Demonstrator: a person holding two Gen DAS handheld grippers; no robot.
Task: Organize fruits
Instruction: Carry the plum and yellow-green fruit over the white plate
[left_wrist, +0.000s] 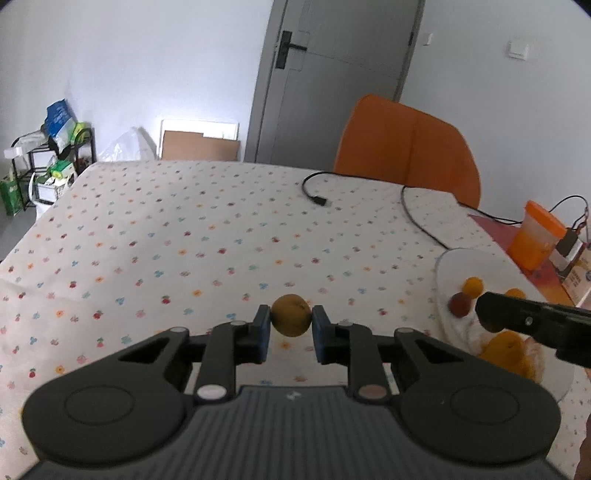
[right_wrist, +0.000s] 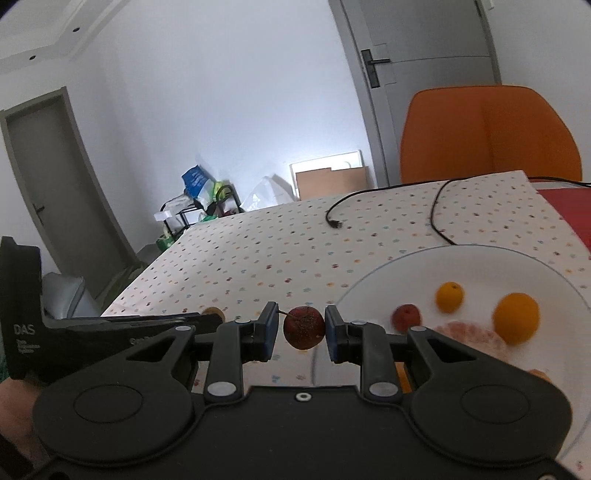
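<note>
My left gripper (left_wrist: 291, 320) is shut on a small yellow-brown fruit (left_wrist: 291, 314) and holds it above the dotted tablecloth (left_wrist: 184, 240), left of the white plate (left_wrist: 448, 266). My right gripper (right_wrist: 301, 328) is shut on a dark red fruit with a stem (right_wrist: 304, 327) at the left rim of the white plate (right_wrist: 480, 254). On the plate lie a small red fruit (right_wrist: 406, 316), a small orange fruit (right_wrist: 449, 296), a larger orange fruit (right_wrist: 516, 317) and a pinkish fruit (right_wrist: 469, 334). The right gripper also shows in the left wrist view (left_wrist: 482, 310), over the plate.
A black cable (left_wrist: 417, 218) with a loose plug (left_wrist: 319, 200) lies on the far side of the table. An orange chair (left_wrist: 406, 144) stands behind it. An orange-lidded container (left_wrist: 533, 236) and small boxes stand at the right on a red mat.
</note>
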